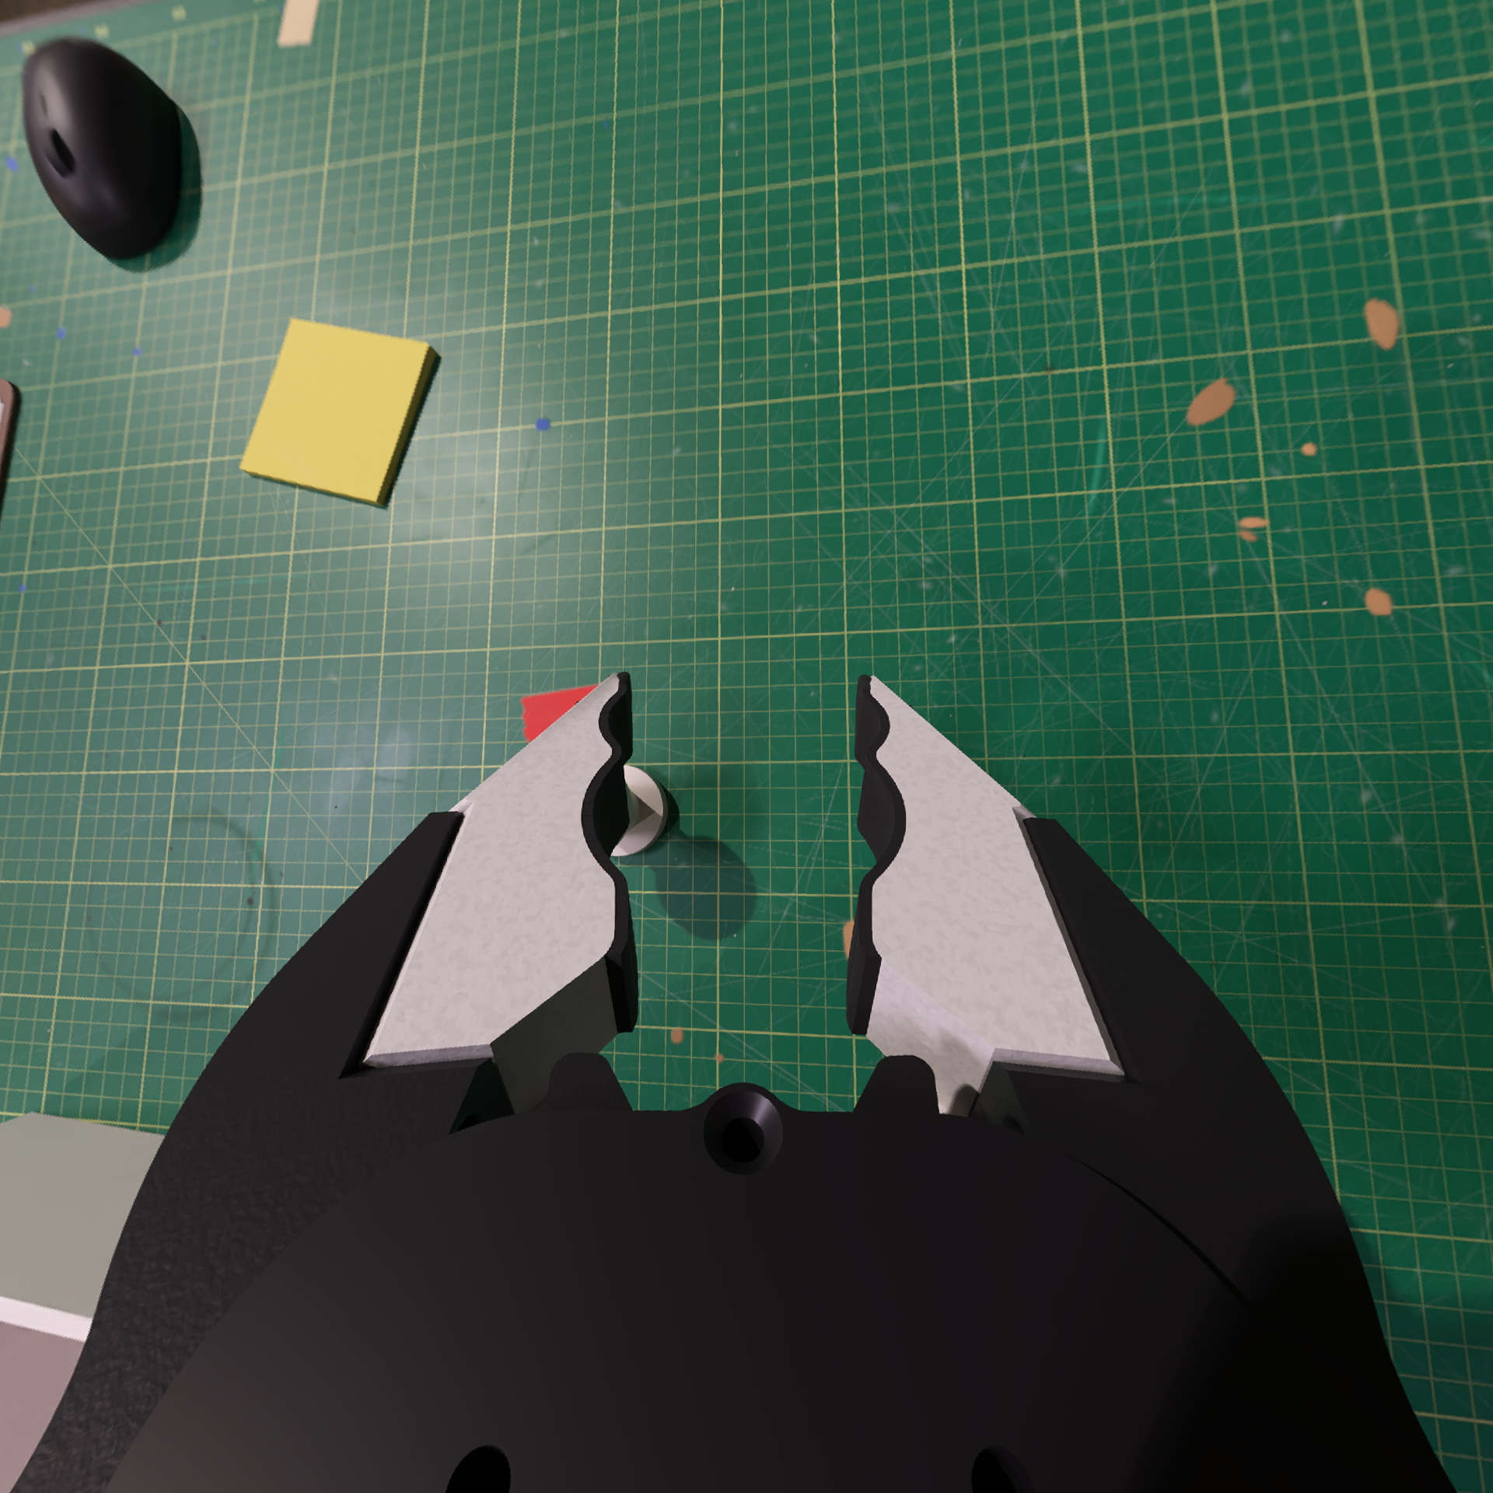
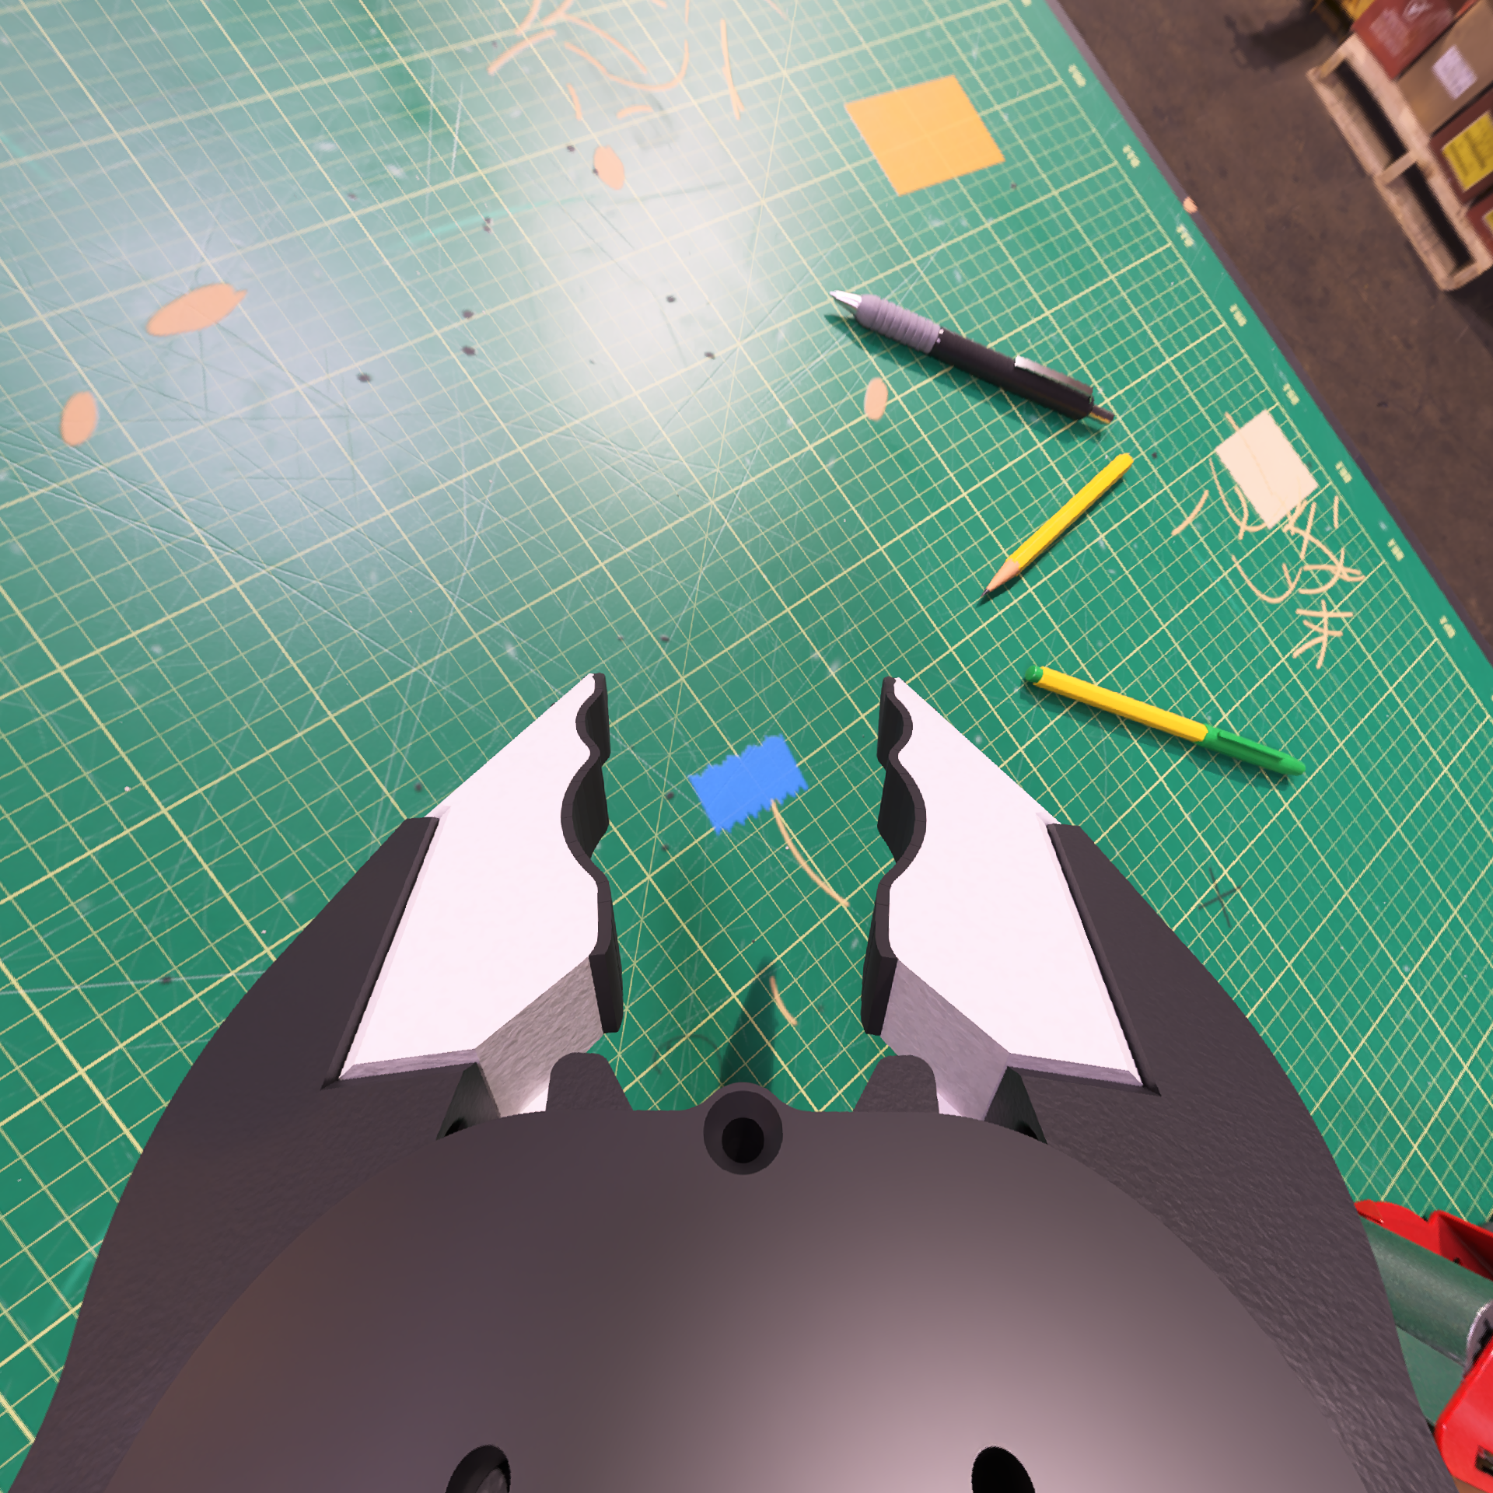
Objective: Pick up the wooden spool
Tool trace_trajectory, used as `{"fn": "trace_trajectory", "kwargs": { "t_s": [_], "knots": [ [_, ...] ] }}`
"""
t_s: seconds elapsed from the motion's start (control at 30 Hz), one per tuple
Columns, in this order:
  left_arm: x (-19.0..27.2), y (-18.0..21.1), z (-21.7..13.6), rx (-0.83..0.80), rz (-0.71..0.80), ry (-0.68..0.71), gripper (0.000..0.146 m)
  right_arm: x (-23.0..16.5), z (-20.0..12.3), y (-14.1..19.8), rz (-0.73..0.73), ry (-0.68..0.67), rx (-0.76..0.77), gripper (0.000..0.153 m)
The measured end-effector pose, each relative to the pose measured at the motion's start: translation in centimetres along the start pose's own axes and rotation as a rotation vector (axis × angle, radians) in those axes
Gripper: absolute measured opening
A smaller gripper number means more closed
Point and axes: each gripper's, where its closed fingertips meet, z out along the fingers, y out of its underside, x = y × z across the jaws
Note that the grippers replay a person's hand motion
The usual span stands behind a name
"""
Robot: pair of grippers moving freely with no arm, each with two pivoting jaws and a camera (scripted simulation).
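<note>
Where grid lines cross, the green cutting mat [image 2: 485, 485] carries scratches.

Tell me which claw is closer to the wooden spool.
Left. The left claw is open right above the wooden spool, which peeks out beside its left finger. The right claw is open over a blue scrap, no spool in its view.

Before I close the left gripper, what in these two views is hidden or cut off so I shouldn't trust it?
- Small pale wooden spool, left wrist view: mostly hidden behind the left gripper's left finger; its full shape is unreadable.
- Red flat scrap, left wrist view: partly covered by the same finger.
- Brown-edged object, left wrist view: cut off by the left edge.
- Red and green tool, right wrist view: cut off by the right edge.
- Spool: absent from the right wrist view.
</note>
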Motion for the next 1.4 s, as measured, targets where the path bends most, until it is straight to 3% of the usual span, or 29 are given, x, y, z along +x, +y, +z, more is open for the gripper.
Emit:
{"fn": "trace_trajectory", "kwargs": {
  "t_s": [0.43, 0.57, 0.73, 1.03, 1.23, 1.4],
  "knots": [
    [-4.5, 4.6, -0.6, -0.275, 0.053, -0.067, 0.056, 0.1, 0.1, 0.1, 0.018, -0.016, 0.015, 0.065],
    [-4.6, 5.3, -0.1, -0.328, -0.017, -0.06, 0.057, 0.1, 0.1, 0.2, 0.018, -0.015, 0.011, 0.065],
    [-5.4, 5.8, 0.6, -0.38, -0.08, -0.172, 0.061, 0.0, 0.1, 0.3, 0.019, -0.017, 0.008, 0.065],
    [-4.4, 5.6, 1.2, -0.426, -0.325, -0.129, 0.057, -0.5, 0.5, -0.1, 0.001, -0.035, 0.007, 0.065],
    [-5.3, 6.2, 0.8, -0.488, -0.367, -0.181, 0.058, -0.7, 0.4, -0.4, 0.002, -0.048, 0.026, 0.065],
    [-4.9, 6.2, 1.3, -0.444, -0.52, -0.128, 0.053, -1.0, 0.8, -0.6, -0.01, -0.062, 0.02, 0.065]
  ]
}}
